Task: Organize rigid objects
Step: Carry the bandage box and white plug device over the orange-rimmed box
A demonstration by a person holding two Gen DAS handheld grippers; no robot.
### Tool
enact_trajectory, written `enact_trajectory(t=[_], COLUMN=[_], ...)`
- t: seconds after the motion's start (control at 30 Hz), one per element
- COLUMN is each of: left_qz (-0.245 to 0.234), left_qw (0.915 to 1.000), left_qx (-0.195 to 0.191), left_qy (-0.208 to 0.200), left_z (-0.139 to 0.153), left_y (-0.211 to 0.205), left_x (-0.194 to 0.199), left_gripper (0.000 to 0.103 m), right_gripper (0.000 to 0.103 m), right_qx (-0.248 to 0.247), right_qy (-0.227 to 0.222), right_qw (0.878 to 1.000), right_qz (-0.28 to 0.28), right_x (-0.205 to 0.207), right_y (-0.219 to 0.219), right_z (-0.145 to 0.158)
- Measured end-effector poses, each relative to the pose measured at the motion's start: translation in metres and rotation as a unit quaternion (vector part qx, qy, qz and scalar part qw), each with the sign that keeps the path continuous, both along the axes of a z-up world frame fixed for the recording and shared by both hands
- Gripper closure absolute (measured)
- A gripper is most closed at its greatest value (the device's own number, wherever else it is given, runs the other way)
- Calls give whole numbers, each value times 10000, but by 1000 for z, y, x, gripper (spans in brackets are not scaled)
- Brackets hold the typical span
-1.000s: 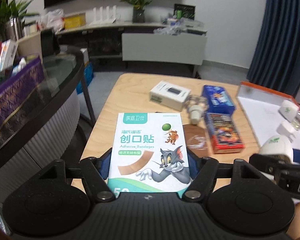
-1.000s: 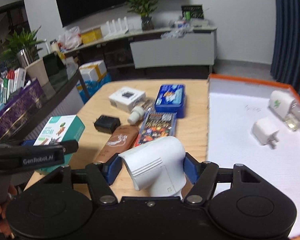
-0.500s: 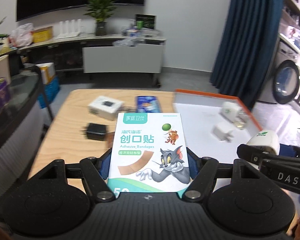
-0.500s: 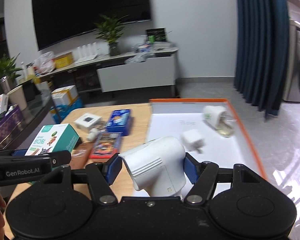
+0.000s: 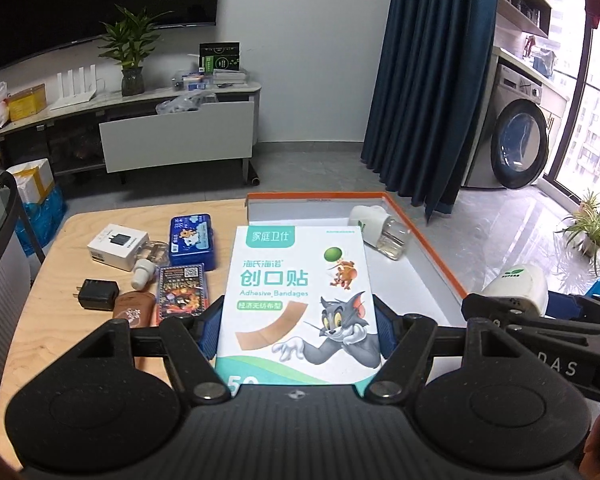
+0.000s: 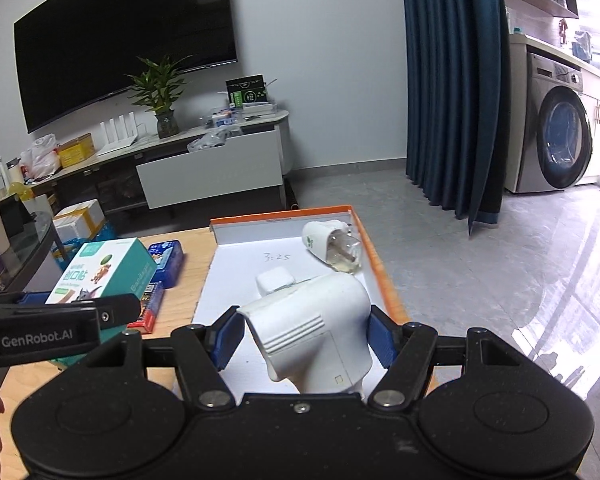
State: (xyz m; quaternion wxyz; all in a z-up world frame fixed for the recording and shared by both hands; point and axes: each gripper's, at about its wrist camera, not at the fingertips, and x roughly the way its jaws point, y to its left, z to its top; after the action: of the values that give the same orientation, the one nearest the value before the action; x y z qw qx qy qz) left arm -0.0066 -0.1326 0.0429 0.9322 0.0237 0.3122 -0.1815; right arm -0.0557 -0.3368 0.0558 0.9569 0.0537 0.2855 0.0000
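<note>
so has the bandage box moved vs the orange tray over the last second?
Yes. The bandage box, clamped in the left gripper, shifted right from over the wooden table to overlap the orange tray.

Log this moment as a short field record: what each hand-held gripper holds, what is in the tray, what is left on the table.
left hand-held gripper: shut on the adhesive bandage box
right hand-held gripper: shut on the white plug-in device
orange-rimmed tray: holds a white charger cube and a white vaporizer with a clear bottle
wooden table: white charger box, blue tin, black charger, card pack, brown bottle
task status: both held items not yet set down
</note>
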Motion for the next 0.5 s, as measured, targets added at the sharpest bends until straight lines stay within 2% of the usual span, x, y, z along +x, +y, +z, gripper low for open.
enact_trajectory(t=[0.5], left_qz=[122], left_qw=[9999], left_qx=[-6], left_qy=[23], left_z=[2], left_y=[5], left_x=[-6], left_gripper=[31], right_gripper=[25], right_qx=[-128], right_qy=[42], right_qw=[9999], right_qz=[108], right_x=[0], right_y=[7], right_z=[1])
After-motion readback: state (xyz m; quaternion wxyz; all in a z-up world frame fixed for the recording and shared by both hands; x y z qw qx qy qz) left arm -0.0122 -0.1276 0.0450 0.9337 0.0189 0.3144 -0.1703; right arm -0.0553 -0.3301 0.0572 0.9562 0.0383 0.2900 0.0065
